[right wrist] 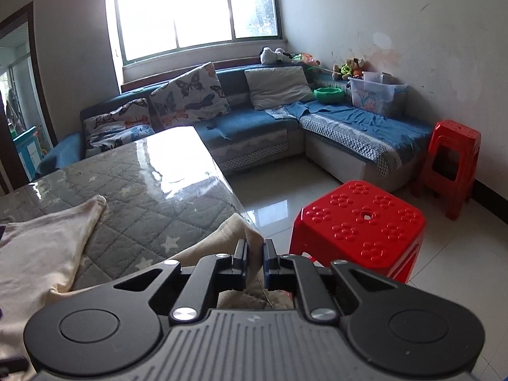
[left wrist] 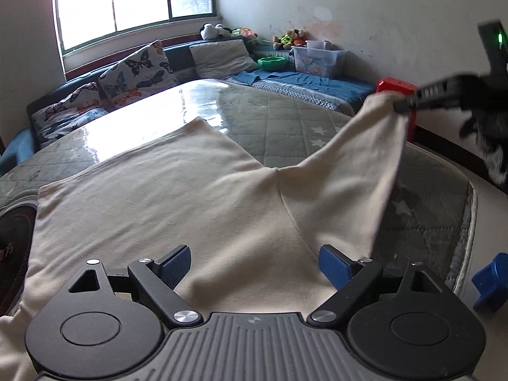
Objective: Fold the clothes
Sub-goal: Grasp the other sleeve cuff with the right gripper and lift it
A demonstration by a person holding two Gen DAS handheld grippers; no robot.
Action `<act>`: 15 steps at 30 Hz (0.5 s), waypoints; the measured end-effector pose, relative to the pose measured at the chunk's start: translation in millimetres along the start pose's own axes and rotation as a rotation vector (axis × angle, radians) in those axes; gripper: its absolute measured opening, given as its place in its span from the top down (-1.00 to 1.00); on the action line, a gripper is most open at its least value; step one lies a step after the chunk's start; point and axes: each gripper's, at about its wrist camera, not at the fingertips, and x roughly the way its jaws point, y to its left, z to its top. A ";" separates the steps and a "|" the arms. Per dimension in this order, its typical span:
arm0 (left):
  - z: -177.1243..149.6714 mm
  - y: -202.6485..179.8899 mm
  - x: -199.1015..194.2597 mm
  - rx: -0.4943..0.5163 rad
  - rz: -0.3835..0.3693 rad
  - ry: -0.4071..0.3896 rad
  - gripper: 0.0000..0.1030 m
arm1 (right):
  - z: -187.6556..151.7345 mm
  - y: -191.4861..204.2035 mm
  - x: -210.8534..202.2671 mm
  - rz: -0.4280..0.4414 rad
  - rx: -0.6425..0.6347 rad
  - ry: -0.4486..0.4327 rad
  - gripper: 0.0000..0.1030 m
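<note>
A cream garment (left wrist: 177, 197) lies spread on the grey quilted table (left wrist: 285, 120). In the left wrist view my left gripper (left wrist: 254, 265) hovers just above its near part, blue pads wide apart and open, nothing between them. My right gripper (left wrist: 401, 103) shows at the upper right of that view, shut on one corner of the garment and holding it up off the table. In the right wrist view the right gripper (right wrist: 255, 247) pinches that cream fabric (right wrist: 235, 228) between its pads, and the rest of the garment (right wrist: 41, 247) lies to the left.
A red plastic stool (right wrist: 358, 225) stands right beside the table's right edge, with a second red stool (right wrist: 451, 165) by the wall. A blue sofa (right wrist: 254, 123) with butterfly cushions runs under the window. A blue object (left wrist: 490, 282) sits low at the right.
</note>
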 end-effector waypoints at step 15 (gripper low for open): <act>-18.5 65.5 -58.5 -0.152 0.090 -0.089 -0.77 | 59.8 91.3 -83.6 0.190 -0.212 -0.153 0.84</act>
